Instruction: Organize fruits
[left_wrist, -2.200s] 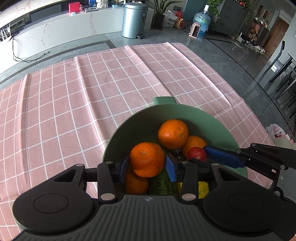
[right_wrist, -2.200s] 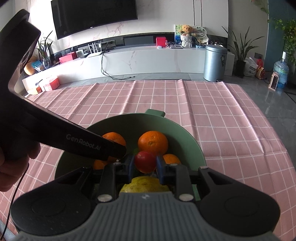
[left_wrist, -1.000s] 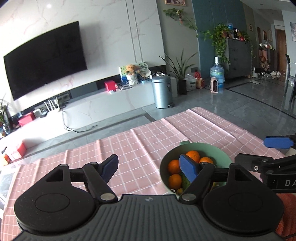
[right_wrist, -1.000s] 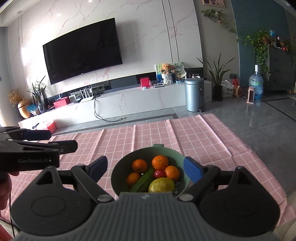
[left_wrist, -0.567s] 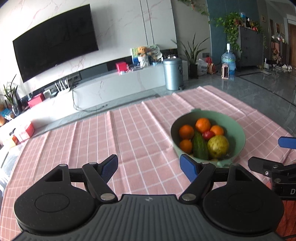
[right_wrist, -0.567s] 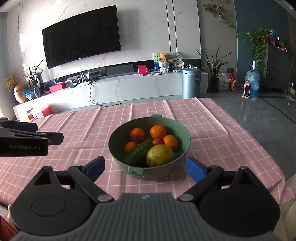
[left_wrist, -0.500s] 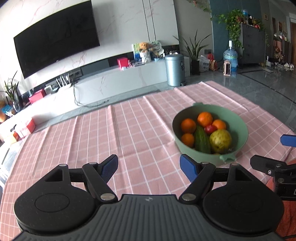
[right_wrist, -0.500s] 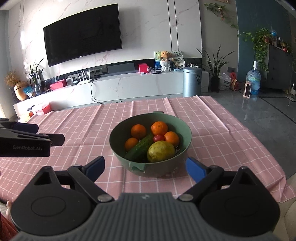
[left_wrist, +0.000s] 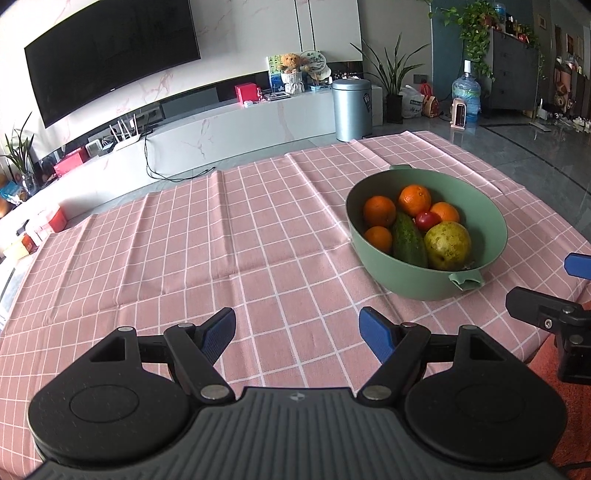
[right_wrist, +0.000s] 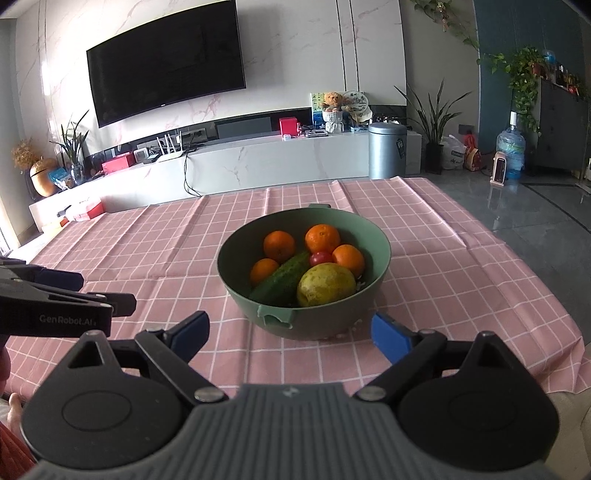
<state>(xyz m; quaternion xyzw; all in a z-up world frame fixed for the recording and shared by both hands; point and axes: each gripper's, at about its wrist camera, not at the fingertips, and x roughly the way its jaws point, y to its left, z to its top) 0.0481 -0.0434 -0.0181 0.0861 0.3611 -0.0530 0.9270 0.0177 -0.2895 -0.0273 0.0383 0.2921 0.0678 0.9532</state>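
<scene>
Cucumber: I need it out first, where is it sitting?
In the right wrist view the cucumber lies slantwise in the green bowl, front left, beside the yellow-green pear and below the oranges.

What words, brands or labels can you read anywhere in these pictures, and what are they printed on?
"GenRobot.AI": white letters on the side of the left claw, seen from the right wrist view.
Sticker on the grey bin: too small to read.
Small mark under the TV screen: too small to read.
Nothing else readable.

Home living room: curved wall TV (right_wrist: 166, 61) on marble wall, low media console (right_wrist: 258, 162), potted plants (right_wrist: 434, 122), pedal bin (right_wrist: 387, 149), water jug (right_wrist: 510, 147), checked tablecloth (right_wrist: 424, 236).
</scene>
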